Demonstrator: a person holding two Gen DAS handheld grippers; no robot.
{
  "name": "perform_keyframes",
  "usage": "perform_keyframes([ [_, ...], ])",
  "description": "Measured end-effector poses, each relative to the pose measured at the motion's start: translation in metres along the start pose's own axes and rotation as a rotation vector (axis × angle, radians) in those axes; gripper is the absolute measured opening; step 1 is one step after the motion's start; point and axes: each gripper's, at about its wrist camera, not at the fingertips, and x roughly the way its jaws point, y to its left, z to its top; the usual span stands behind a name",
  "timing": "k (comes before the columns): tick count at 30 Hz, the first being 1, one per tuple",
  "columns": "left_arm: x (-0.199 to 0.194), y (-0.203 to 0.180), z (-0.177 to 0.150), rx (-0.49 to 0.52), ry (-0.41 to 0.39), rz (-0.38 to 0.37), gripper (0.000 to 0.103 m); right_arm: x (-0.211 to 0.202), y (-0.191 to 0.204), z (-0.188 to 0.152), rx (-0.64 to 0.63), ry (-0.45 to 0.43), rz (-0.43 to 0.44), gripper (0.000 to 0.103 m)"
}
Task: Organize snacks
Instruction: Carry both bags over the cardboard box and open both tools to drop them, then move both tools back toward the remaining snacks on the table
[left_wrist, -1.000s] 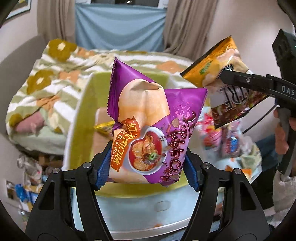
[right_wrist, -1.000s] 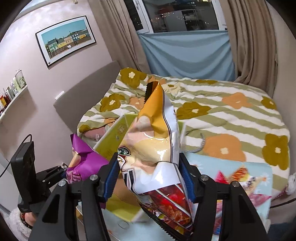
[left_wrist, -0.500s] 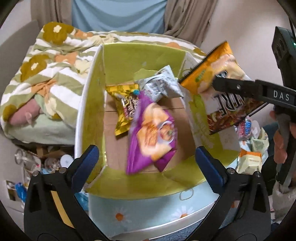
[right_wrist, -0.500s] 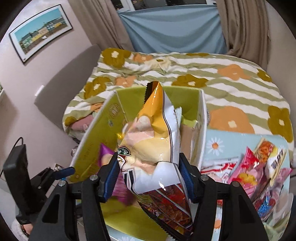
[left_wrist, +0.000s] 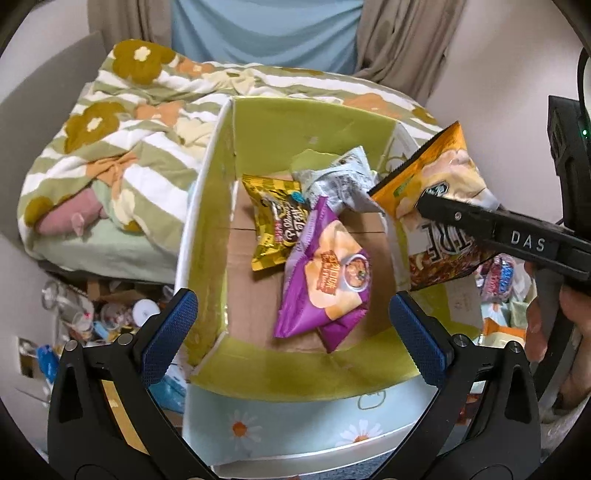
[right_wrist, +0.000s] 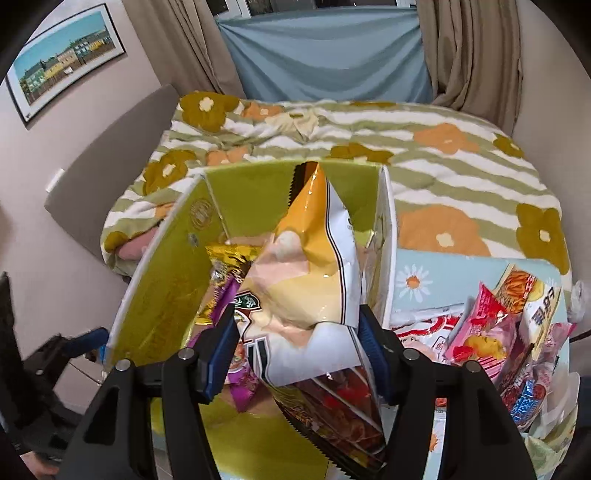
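A green-lined cardboard box (left_wrist: 295, 373) stands open below me. Inside lie a purple potato-chip bag (left_wrist: 325, 280), a yellow snack bag (left_wrist: 273, 229) and a grey-white bag (left_wrist: 340, 181). My left gripper (left_wrist: 291, 314) hovers over the box's near edge, wide open and empty, above the purple bag. My right gripper (right_wrist: 295, 332) grips an orange-and-white chip bag (right_wrist: 314, 266) between its blue pads. Its jaws are easing open, and the pads still press the bag. That bag (left_wrist: 443, 177) hangs over the box's right wall.
A bed with a floral striped blanket (right_wrist: 424, 155) lies behind the box. Several loose snack packs (right_wrist: 498, 332) are piled on the daisy-print surface to the right. Clutter (left_wrist: 92, 317) covers the floor at left. A hand (left_wrist: 546, 317) holds the right gripper.
My left gripper opened and let go of the purple bag, which dropped into the box. Both grippers tipped downward, and the right one lowered the orange bag toward the box.
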Motion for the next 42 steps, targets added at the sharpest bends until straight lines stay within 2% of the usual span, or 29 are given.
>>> perform_keyframes([
  [2, 0.000, 0.002, 0.001, -0.012, 0.000, 0.002, 0.103, 0.005, 0.001, 0.000, 0.005, 0.008, 0.013, 0.061],
  [4, -0.001, 0.003, 0.000, -0.028, 0.001, -0.015, 0.103, 0.011, 0.001, -0.002, 0.003, 0.024, -0.007, 0.073],
  [5, -0.001, 0.003, -0.001, -0.039, 0.003, -0.031, 0.103, 0.012, 0.000, -0.003, 0.010, 0.027, -0.002, 0.088],
  [6, -0.001, 0.003, -0.003, -0.044, 0.005, -0.035, 0.103, 0.012, -0.003, -0.004, 0.023, 0.020, 0.008, 0.098],
  [7, 0.000, 0.003, -0.005, -0.047, 0.009, -0.030, 0.103, 0.010, -0.005, -0.005, 0.031, 0.011, 0.015, 0.102],
  [13, 0.003, -0.003, -0.009, -0.066, 0.028, -0.025, 0.103, -0.004, -0.014, -0.014, 0.019, -0.022, 0.000, 0.103],
  [16, -0.004, -0.006, -0.008, -0.073, 0.023, -0.007, 0.103, -0.012, -0.016, -0.016, 0.017, -0.027, 0.028, 0.103],
  [19, -0.014, -0.009, -0.005, -0.084, -0.001, -0.031, 0.103, -0.027, -0.016, -0.018, 0.007, -0.035, 0.063, 0.103],
  [25, -0.034, -0.034, 0.006, -0.027, -0.041, -0.053, 0.103, -0.069, -0.022, -0.021, -0.008, -0.106, 0.010, 0.103],
  [30, -0.039, -0.072, 0.014, 0.064, -0.040, -0.127, 0.103, -0.113, -0.041, -0.028, 0.036, -0.165, -0.046, 0.103],
  [34, -0.036, -0.110, 0.012, 0.136, -0.023, -0.196, 0.103, -0.145, -0.063, -0.040, 0.071, -0.206, -0.139, 0.103],
  [42, -0.029, -0.199, -0.014, 0.237, 0.019, -0.248, 0.103, -0.195, -0.134, -0.074, 0.118, -0.237, -0.241, 0.103],
])
